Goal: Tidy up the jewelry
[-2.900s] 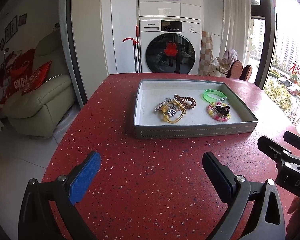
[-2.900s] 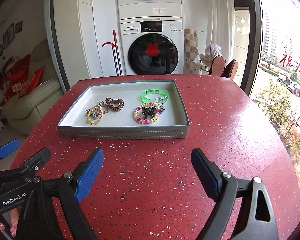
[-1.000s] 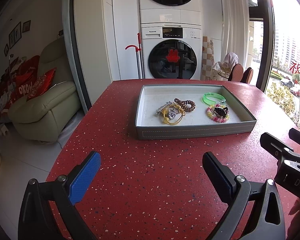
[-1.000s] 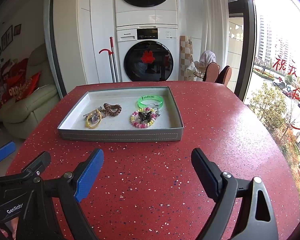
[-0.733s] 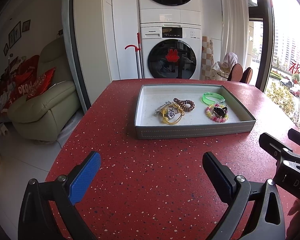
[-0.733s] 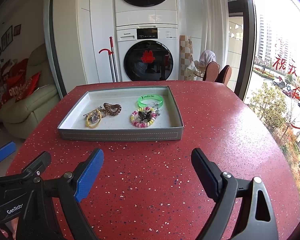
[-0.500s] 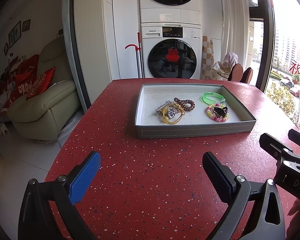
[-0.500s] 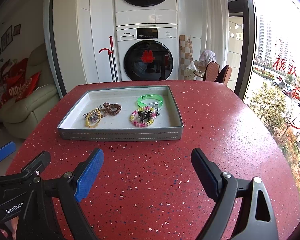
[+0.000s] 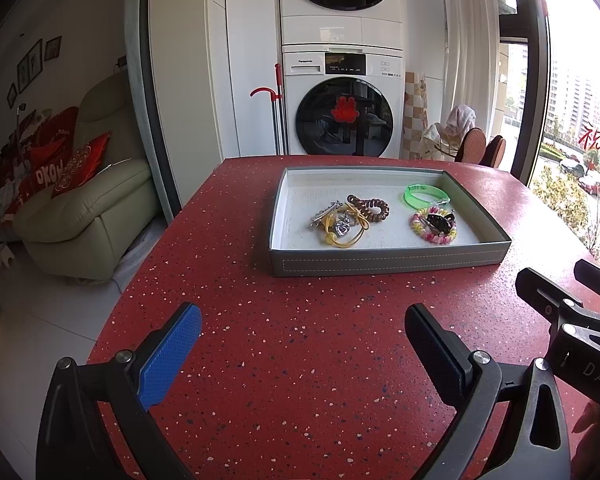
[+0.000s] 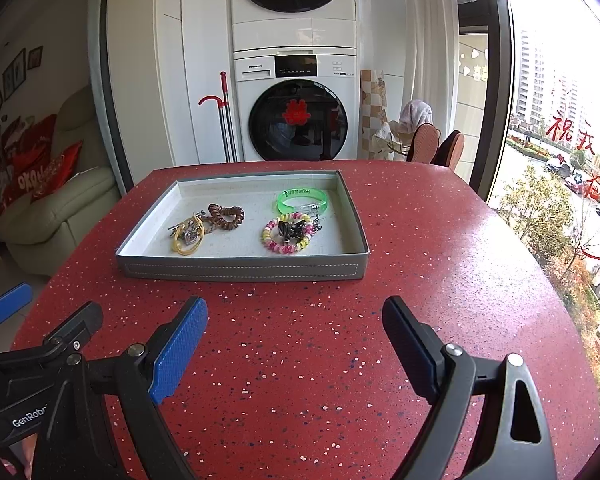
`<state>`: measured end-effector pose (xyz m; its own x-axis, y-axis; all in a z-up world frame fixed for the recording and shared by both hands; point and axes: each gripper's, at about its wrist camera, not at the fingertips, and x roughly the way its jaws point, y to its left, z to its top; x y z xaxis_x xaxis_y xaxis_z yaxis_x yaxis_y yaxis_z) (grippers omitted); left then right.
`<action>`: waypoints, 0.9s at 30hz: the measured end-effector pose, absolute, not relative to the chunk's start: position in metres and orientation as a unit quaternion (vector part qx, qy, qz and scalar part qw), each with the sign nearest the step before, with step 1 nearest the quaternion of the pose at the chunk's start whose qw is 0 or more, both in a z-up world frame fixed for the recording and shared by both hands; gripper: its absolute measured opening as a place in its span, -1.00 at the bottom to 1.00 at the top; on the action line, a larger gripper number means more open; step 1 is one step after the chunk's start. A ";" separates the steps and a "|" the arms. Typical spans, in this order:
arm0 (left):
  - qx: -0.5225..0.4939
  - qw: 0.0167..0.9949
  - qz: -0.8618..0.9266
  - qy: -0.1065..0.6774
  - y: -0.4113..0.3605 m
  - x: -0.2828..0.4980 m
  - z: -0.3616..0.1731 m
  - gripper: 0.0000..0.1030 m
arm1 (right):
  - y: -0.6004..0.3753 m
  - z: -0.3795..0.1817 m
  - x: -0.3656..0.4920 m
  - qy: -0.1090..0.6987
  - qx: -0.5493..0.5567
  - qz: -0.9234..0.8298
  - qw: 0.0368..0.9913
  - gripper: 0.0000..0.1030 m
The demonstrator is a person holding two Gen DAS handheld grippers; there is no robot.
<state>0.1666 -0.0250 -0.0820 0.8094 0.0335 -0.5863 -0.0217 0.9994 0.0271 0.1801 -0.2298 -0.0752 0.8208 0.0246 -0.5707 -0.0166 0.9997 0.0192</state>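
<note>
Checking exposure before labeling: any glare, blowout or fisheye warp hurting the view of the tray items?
Left wrist view: window at right is blown out, frame edges bow, yet tray and green bracelet stay sharp and evenly lit. Right wrist view: sheen washes the red table toward the window; beaded bracelet is crisp; corners vignette dark.

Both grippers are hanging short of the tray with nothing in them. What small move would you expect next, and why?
Probably the right gripper reaches forward over the tray's near wall toward the beaded bracelet. Both it and the left gripper are open and empty, all the jewelry lies in the tray, and that bracelet sits nearest on its side.
</note>
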 end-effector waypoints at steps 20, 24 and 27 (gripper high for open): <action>0.007 0.951 0.015 0.310 -0.025 0.167 -0.082 1.00 | -0.228 -0.076 0.179 0.299 0.006 0.011 0.954 0.77; 0.007 0.950 0.014 0.311 -0.025 0.167 -0.082 1.00 | -0.228 -0.076 0.179 0.300 0.006 0.011 0.954 0.77; 0.008 0.950 0.015 0.313 -0.026 0.167 -0.083 1.00 | -0.227 -0.076 0.179 0.299 0.006 0.010 0.954 0.77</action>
